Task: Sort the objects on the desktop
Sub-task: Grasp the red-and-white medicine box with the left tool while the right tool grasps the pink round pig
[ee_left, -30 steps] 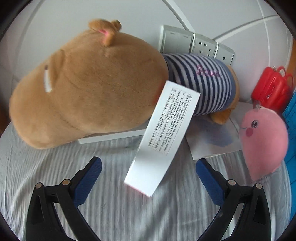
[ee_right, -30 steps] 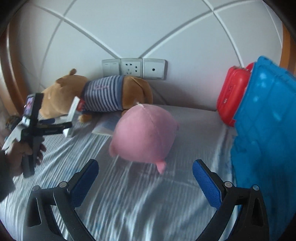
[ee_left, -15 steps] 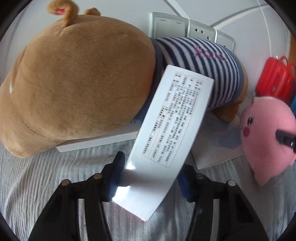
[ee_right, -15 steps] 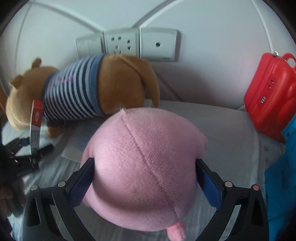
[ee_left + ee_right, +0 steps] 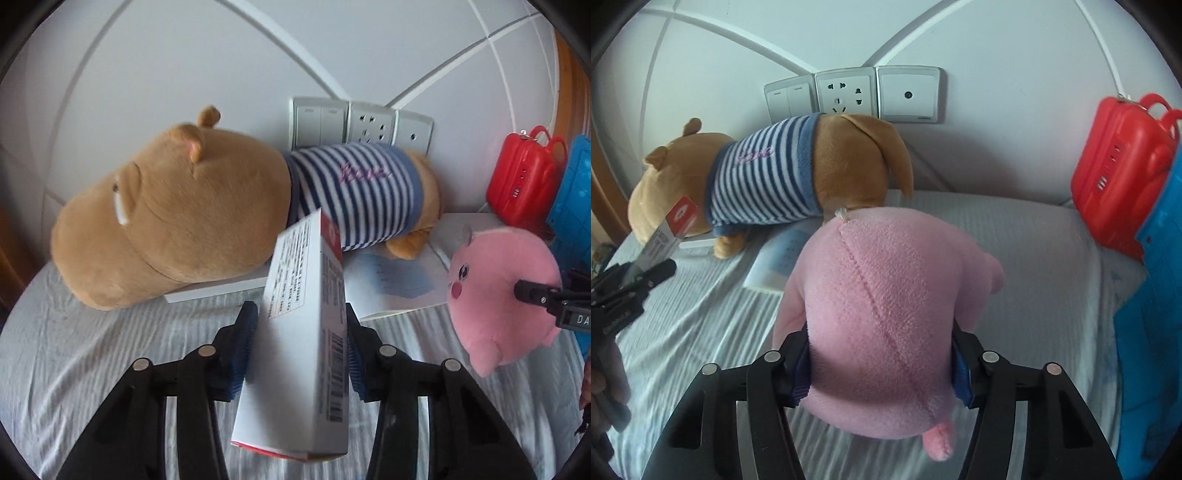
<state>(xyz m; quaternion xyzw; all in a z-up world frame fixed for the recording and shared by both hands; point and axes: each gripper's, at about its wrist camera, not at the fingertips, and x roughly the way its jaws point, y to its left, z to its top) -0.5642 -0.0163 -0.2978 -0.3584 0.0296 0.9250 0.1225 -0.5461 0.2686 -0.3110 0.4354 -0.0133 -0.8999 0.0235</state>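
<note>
The left gripper [image 5: 301,339] is just closing, pinching the box [image 5: 303,354]; the right gripper [image 5: 881,363] is just closing, squeezing the pig [image 5: 886,314], hiding its face.

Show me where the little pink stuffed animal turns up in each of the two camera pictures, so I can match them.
Left wrist view: the pink plush sits at the right edge, face toward the camera, the other tool's black tip against its side.
Right wrist view: the pink plush fills the lower middle, seen from behind, pinched by the right tool.
Shared landmark: the wall socket panel above the striped brown plush.
</note>
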